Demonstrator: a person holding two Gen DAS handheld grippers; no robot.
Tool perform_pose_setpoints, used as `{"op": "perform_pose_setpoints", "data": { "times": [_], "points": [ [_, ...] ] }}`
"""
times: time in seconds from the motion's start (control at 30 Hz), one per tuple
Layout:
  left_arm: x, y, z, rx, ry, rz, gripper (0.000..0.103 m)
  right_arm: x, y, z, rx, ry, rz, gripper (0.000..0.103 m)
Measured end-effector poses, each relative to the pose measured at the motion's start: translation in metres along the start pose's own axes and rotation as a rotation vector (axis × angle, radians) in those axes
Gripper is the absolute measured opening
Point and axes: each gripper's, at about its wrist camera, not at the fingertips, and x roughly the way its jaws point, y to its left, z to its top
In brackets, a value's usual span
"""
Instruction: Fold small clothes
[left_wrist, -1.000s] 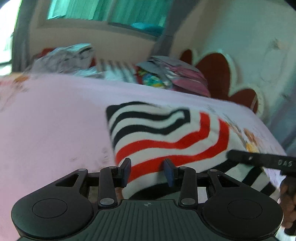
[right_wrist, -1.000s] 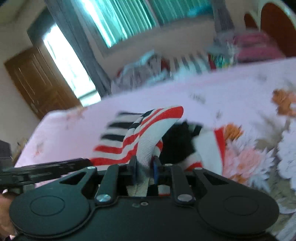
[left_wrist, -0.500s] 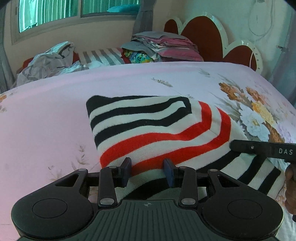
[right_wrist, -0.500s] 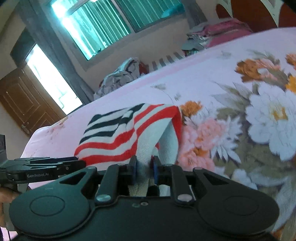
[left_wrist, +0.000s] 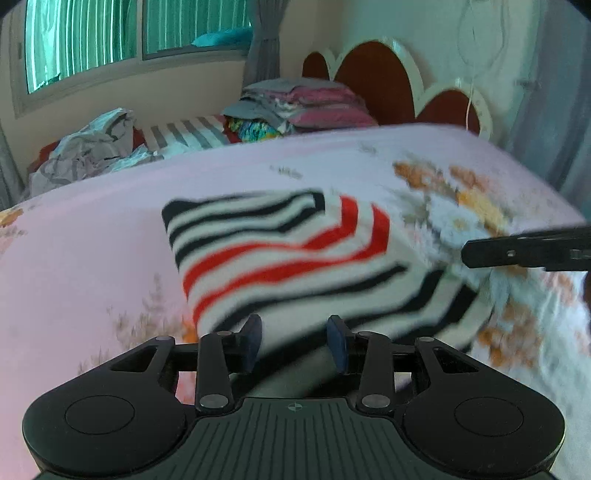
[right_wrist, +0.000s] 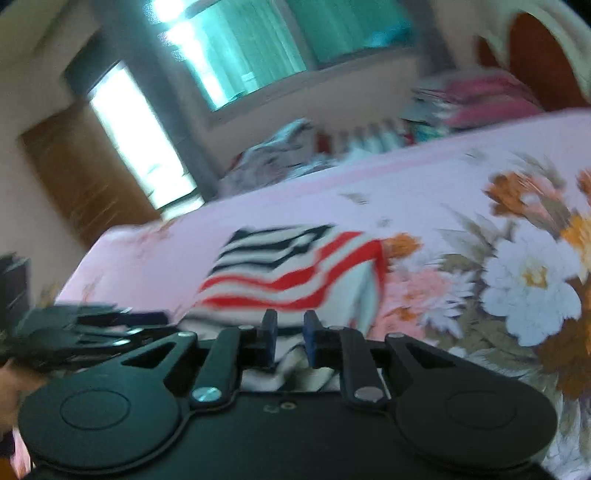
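Observation:
A small knit garment with black, white and red stripes (left_wrist: 280, 254) lies folded on the pink floral bedsheet (left_wrist: 92, 258). My left gripper (left_wrist: 293, 341) is open at the garment's near edge, with nothing between its fingers. In the right wrist view the same garment (right_wrist: 295, 269) lies flat just ahead of my right gripper (right_wrist: 290, 334), which is open with a narrow gap over the near edge. The right gripper's body also shows at the right edge of the left wrist view (left_wrist: 524, 251). Both views are motion-blurred.
A crumpled pile of clothes (left_wrist: 85, 155) and a stack of folded clothes (left_wrist: 295, 107) lie at the bed's far side by the headboard (left_wrist: 373, 77). A window and a wooden door (right_wrist: 77, 177) are behind. Large flower prints (right_wrist: 528, 280) cover the sheet's right part.
My right gripper has let go of the garment fold and opened slightly; the fold now lies flat. Both grippers have drawn back a little from the garment.

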Motion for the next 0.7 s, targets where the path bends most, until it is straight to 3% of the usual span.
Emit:
{"op": "perform_pose_setpoints", "data": {
  "times": [0.1,0.17,0.2,0.27,0.4,0.43,0.47,0.57,0.7],
  "points": [
    [0.002,0.0,-0.014,-0.01,0.019,0.014,0.039,0.017,0.011,-0.016,-0.119,0.098,-0.096,0.013],
    [0.005,-0.003,-0.021,0.039,0.043,0.051,0.039,0.031,0.003,-0.031,-0.095,0.208,-0.165,0.001],
    [0.006,-0.003,-0.025,0.052,0.057,0.058,0.039,0.032,-0.003,-0.037,-0.071,0.213,-0.162,0.001],
    [0.007,0.001,-0.034,0.055,0.067,0.054,0.039,0.029,-0.01,-0.043,-0.029,0.189,-0.15,0.0],
    [-0.002,0.009,-0.031,0.022,0.065,0.027,0.039,0.024,-0.004,-0.03,-0.06,0.187,-0.157,0.0],
    [-0.008,0.012,-0.026,0.022,0.039,0.032,0.039,0.014,-0.006,-0.024,-0.063,0.139,-0.162,0.007],
    [-0.013,0.015,-0.02,0.034,0.002,0.048,0.039,0.006,-0.007,-0.015,-0.057,0.084,-0.17,0.017],
    [-0.006,0.029,0.009,0.039,-0.04,0.07,0.039,0.009,-0.025,0.016,-0.031,0.008,-0.19,0.015],
    [0.035,0.04,0.051,0.047,-0.036,0.065,0.039,0.053,-0.046,0.06,-0.016,-0.002,-0.192,0.012]
  ]
}}
